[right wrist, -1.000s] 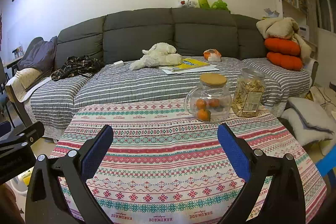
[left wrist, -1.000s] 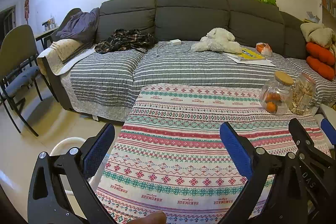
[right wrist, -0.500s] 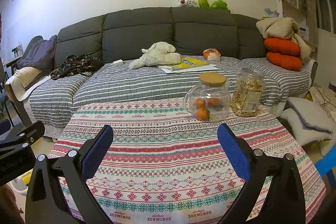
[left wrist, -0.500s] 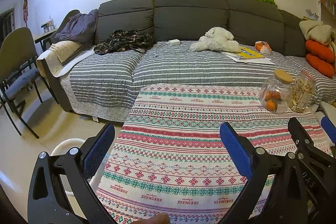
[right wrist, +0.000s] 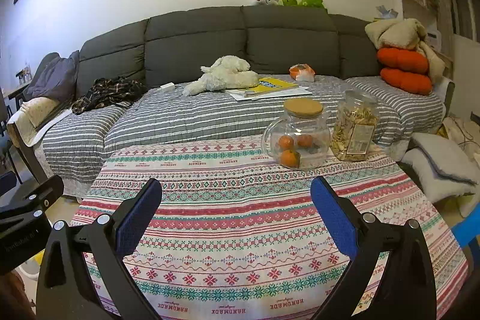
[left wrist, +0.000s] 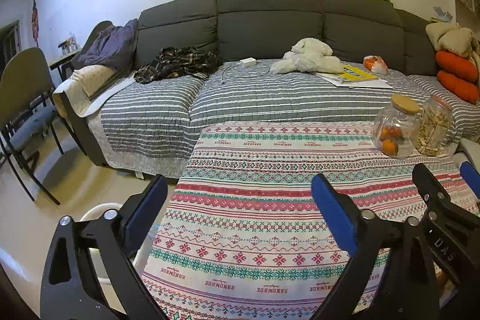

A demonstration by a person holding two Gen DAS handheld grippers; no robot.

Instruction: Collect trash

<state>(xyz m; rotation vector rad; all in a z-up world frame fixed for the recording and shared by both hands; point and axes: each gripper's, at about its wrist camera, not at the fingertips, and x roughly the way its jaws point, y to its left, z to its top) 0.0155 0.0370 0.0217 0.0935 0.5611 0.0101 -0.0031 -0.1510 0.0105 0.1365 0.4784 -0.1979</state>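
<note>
A crumpled orange-and-white wrapper [left wrist: 375,64] [right wrist: 301,72] lies on the striped sofa cover beside a yellow booklet [left wrist: 358,74]. A white bin [left wrist: 96,210] stands on the floor at the table's left edge, partly hidden behind my left finger. My left gripper [left wrist: 240,185] hovers over the patterned tablecloth [left wrist: 255,218]; its jaws are closing with nothing between them. My right gripper [right wrist: 236,186] is open and empty above the same cloth, to the right of the left one. Both are far from the wrapper.
A glass jar with oranges [right wrist: 297,137] and a jar of snacks [right wrist: 355,128] stand at the table's far right. The sofa holds a white plush toy [right wrist: 225,74], a plaid garment [right wrist: 108,93] and orange cushions [right wrist: 403,69]. A chair [left wrist: 24,110] stands at the left.
The left gripper's blue pads have drawn slightly closer together. Neither hand has shifted, and nothing on the table or sofa has moved.
</note>
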